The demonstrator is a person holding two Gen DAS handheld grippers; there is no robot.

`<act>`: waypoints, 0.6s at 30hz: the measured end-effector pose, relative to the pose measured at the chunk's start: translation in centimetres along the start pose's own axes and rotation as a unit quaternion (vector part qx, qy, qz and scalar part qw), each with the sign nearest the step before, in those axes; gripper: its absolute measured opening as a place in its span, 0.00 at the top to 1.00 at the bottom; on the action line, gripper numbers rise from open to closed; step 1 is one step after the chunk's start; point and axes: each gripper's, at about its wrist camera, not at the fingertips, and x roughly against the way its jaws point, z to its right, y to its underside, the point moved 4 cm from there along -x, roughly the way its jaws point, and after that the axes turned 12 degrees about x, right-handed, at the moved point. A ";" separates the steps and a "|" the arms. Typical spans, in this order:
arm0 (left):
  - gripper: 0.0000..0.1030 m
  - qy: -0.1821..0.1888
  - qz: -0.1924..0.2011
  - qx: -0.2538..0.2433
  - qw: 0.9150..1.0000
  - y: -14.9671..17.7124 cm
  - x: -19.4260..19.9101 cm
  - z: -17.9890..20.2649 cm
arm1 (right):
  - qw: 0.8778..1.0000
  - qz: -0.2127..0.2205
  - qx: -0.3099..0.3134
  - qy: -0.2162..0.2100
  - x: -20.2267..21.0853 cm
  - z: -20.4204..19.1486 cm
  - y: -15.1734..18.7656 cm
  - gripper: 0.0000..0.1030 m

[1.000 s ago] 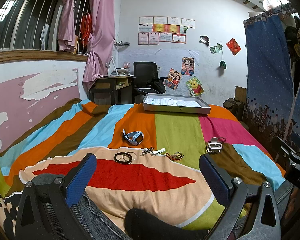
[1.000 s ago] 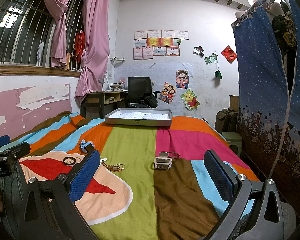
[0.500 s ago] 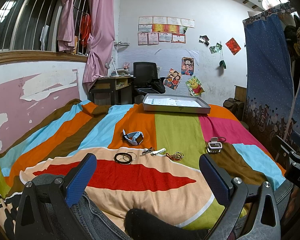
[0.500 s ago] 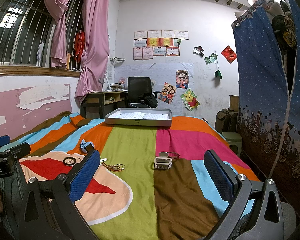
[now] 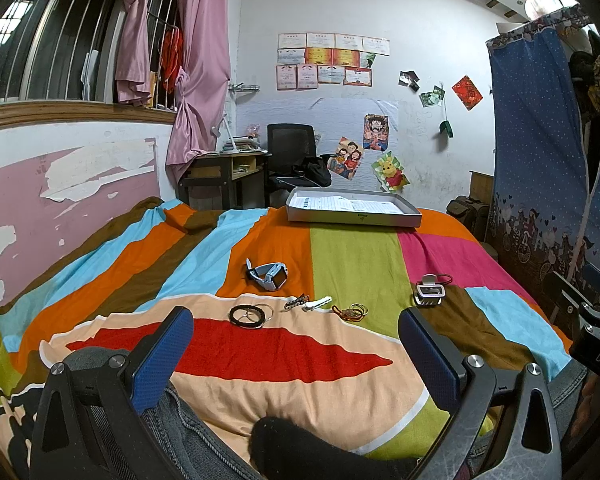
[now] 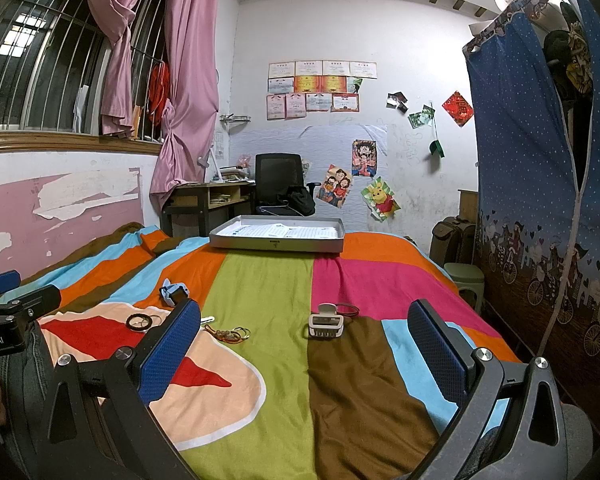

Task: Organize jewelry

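Left gripper (image 5: pixel 296 344), right gripper (image 6: pixel 308 336) both wide, empty; white hair clip (image 5: pixel 318 303) long axis left-right.

Jewelry (image 5: pixel 256 315) (scattered) before grey tray (image 5: pixel 354 222)

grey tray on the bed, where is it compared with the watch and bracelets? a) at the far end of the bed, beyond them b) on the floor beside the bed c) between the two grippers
a: the grey tray sits at the far end of the bed, well beyond the watch and the bracelets, which lie loose on the blanket.
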 end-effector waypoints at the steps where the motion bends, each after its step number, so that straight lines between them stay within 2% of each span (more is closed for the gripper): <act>1: 0.00 0.000 0.000 0.000 1.000 0.0 0.0 0.0 | 1.000 0.000 0.000 0.000 0.0 0.0 0.0 0.01; 8: 0.00 0.001 -0.008 0.003 1.000 0.1 -0.2 -0.1 | 1.000 -0.002 0.000 -0.003 -0.3 0.0 0.2 0.01; 11: 0.00 0.020 -0.018 0.019 0.999 -0.1 -0.5 -0.8 | 1.000 -0.009 -0.002 -0.011 -0.8 0.0 0.3 0.01; 18: 0.00 0.044 0.000 0.058 0.997 -3.2 -1.4 -0.9 | 1.000 -0.007 -0.021 -0.021 -2.1 0.5 -0.1 0.01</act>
